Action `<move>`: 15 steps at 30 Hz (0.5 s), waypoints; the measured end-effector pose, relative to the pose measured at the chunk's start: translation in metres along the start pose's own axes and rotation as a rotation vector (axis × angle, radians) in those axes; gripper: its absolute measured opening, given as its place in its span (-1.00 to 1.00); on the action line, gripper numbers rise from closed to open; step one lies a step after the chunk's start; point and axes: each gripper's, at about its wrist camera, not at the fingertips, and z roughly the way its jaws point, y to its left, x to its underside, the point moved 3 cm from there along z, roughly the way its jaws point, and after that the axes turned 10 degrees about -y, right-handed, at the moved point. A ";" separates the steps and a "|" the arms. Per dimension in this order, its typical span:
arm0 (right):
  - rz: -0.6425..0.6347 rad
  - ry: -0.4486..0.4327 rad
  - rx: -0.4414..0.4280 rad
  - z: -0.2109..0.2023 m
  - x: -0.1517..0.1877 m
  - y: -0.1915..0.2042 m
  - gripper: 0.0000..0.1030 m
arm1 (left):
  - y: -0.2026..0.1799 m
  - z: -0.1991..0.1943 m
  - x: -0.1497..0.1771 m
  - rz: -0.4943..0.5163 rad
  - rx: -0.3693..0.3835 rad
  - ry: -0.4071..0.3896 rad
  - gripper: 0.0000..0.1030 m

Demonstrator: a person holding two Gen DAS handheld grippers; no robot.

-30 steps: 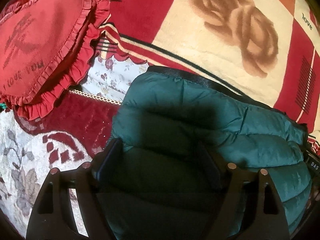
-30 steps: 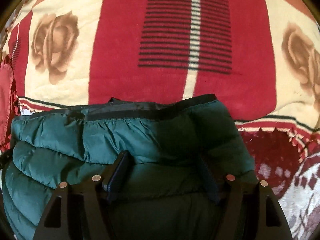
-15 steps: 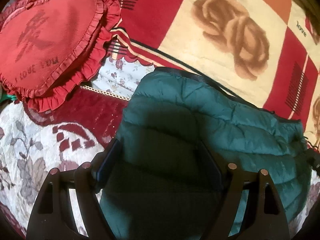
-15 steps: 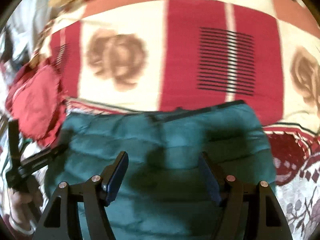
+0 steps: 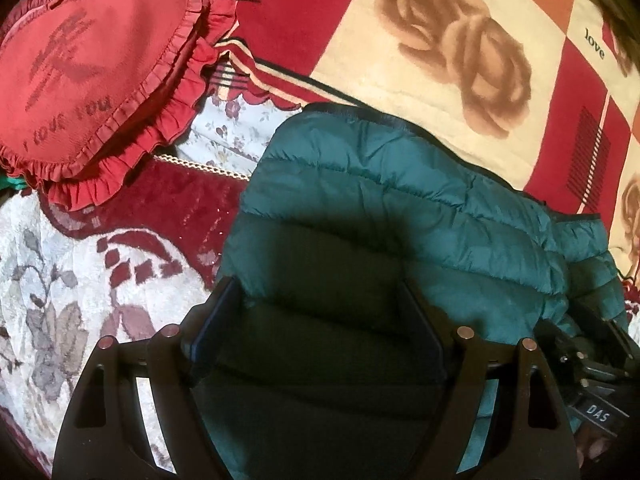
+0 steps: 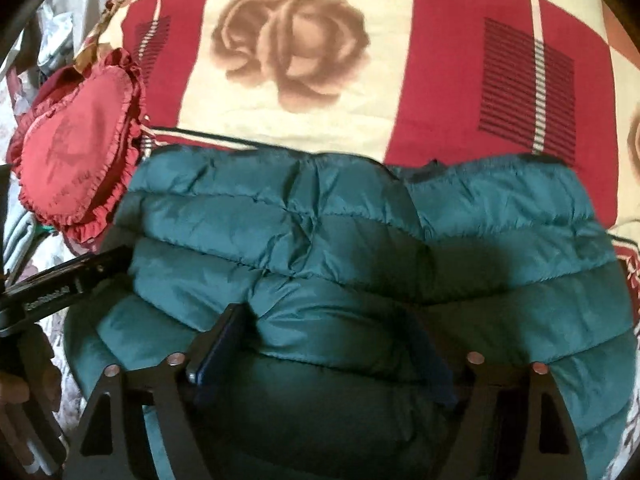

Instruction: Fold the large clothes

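A dark green quilted puffer jacket [image 5: 400,208] lies folded into a thick bundle on a red and cream rose blanket [image 5: 440,40]. My left gripper [image 5: 316,288] hovers open over the jacket's left end, its shadow on the quilting. In the right wrist view the jacket [image 6: 320,216] stretches across the frame. My right gripper [image 6: 324,312] stands above its near side. Its jaws are opening, padding bulges up between them, and neither pad presses on it. The right gripper's body [image 5: 592,380] shows at the jacket's right end. The left gripper's body [image 6: 60,280] shows at its left end.
A red heart-shaped frilled cushion [image 5: 88,68] lies just left of the jacket, also in the right wrist view [image 6: 76,160]. A floral white and maroon bedspread [image 5: 60,300] covers the near left. A hand [image 6: 12,392] holds the left tool.
The right gripper pulled back and swung left, so the whole jacket, the cushion and the left tool came into its view. The left view shifted slightly, and the right tool appeared at its lower right.
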 end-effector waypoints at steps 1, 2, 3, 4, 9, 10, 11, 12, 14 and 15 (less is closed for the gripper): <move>-0.011 0.004 0.009 0.000 0.001 0.001 0.61 | 0.000 0.001 0.001 0.002 -0.003 -0.001 0.59; -0.019 0.010 0.018 0.001 0.001 0.002 0.62 | 0.000 0.001 0.001 0.003 -0.005 -0.003 0.59; -0.020 0.016 0.021 0.001 0.000 0.002 0.62 | 0.000 0.000 0.001 0.004 -0.006 -0.003 0.59; -0.014 0.025 0.018 -0.001 -0.002 0.002 0.62 | 0.001 0.000 0.001 0.004 -0.004 -0.003 0.60; 0.024 0.016 -0.031 -0.030 -0.013 -0.009 0.62 | 0.013 -0.002 -0.004 -0.028 0.058 0.036 0.60; 0.029 0.002 -0.035 -0.041 -0.015 -0.016 0.62 | 0.016 -0.005 -0.006 -0.038 0.069 0.041 0.60; 0.033 -0.010 -0.040 -0.050 -0.017 -0.022 0.69 | 0.022 -0.009 -0.010 -0.056 0.087 0.039 0.60; 0.040 -0.027 -0.049 -0.062 -0.020 -0.031 0.83 | 0.025 -0.012 -0.012 -0.066 0.098 0.038 0.60; 0.070 -0.050 -0.059 -0.082 -0.025 -0.054 1.00 | 0.037 -0.017 -0.017 -0.114 0.161 0.036 0.60; 0.095 -0.051 -0.060 -0.093 -0.028 -0.068 1.00 | 0.041 -0.019 -0.018 -0.145 0.201 0.042 0.60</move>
